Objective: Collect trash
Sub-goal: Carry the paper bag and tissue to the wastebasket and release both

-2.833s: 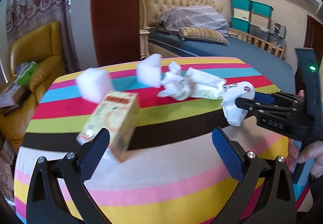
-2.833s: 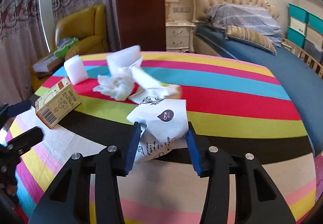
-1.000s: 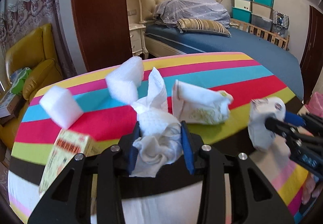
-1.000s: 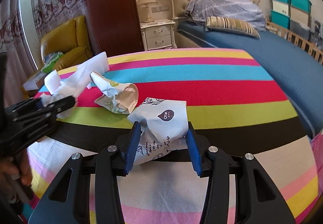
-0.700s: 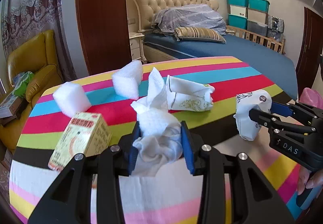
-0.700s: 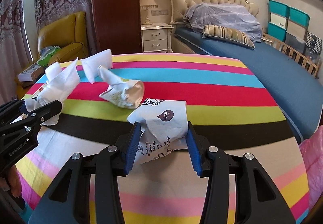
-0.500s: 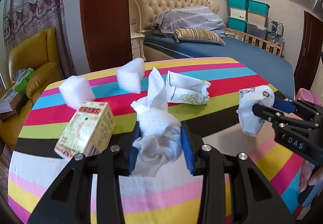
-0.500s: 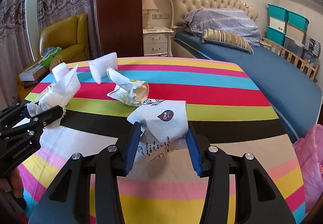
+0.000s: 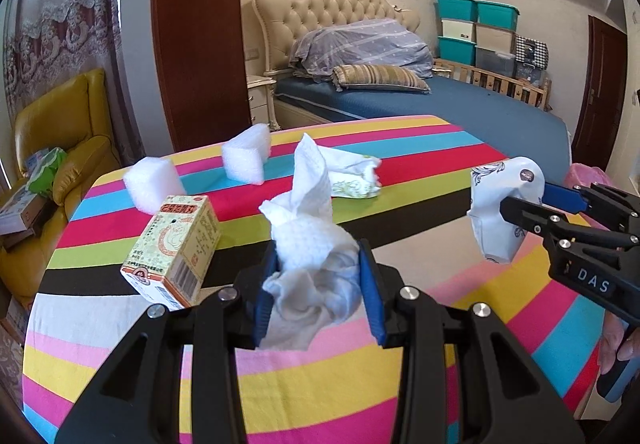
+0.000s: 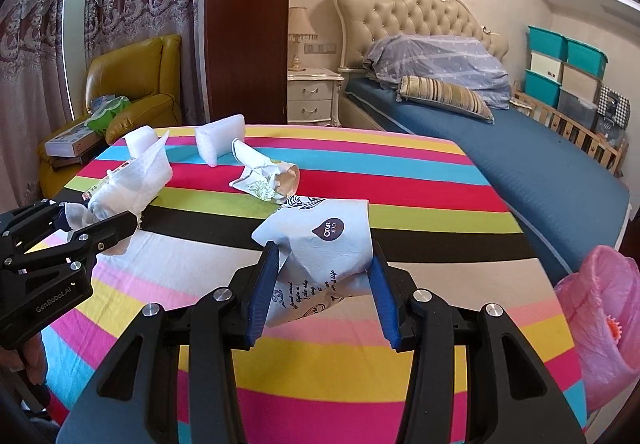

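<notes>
My left gripper [image 9: 318,276] is shut on a crumpled white tissue [image 9: 308,240], held above the striped table [image 9: 320,384]. My right gripper [image 10: 322,284] is shut on a crushed white printed paper cup [image 10: 320,240]; the same cup [image 9: 498,211] shows at the right of the left wrist view. On the table lie a small printed carton [image 9: 176,248], two white foam blocks [image 9: 152,183] [image 9: 246,157] and a crumpled paper wrapper [image 9: 352,179]. That wrapper [image 10: 266,177] sits just beyond the cup in the right wrist view.
A pink trash bag [image 10: 600,308] hangs off the table's right edge. A yellow armchair [image 9: 52,139] with boxes stands to the left, a blue bed [image 10: 500,147] behind the table, and a nightstand [image 10: 314,95] beside it. A hand [image 9: 618,340] holds the right gripper's handle.
Both grippers have drawn back from the far side of the table and risen a little, each keeping its load. The carton, foam blocks and wrapper stay where they lay.
</notes>
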